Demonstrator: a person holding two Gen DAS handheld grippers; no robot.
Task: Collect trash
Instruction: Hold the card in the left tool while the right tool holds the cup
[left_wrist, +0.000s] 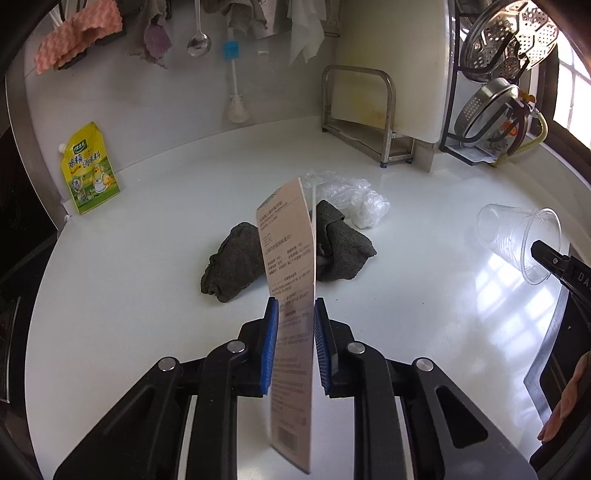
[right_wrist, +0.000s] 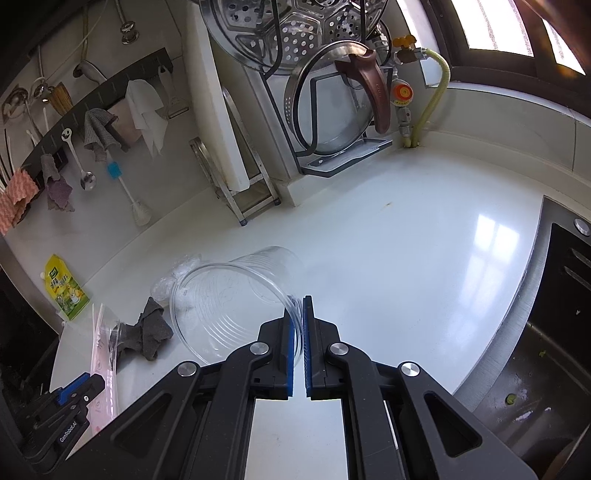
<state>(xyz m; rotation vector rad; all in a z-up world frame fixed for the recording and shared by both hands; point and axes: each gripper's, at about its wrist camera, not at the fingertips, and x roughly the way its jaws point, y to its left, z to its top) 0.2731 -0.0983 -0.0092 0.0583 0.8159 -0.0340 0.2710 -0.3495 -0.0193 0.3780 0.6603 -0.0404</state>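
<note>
My left gripper (left_wrist: 295, 314) is shut on a flat beige printed package (left_wrist: 288, 251), which stands on edge between the blue pads above the white counter (left_wrist: 147, 295). In the right wrist view the same package (right_wrist: 101, 332) shows a clear plastic front. My right gripper (right_wrist: 298, 306) is shut on the rim of a clear plastic cup (right_wrist: 229, 295), which lies tilted on its side. The cup (left_wrist: 509, 236) also shows at the right of the left wrist view. A dark grey rag (left_wrist: 236, 258), crumpled clear plastic (left_wrist: 354, 199) and a yellow pouch (left_wrist: 90, 173) remain on the counter.
A white cutting board (left_wrist: 391, 66) stands in a metal rack at the back. Pot lids and a steamer tray (right_wrist: 295, 44) fill a black rack by the window. A dark sink (right_wrist: 535, 350) lies to the right. Cloths and utensils hang on the wall rail (right_wrist: 92, 107).
</note>
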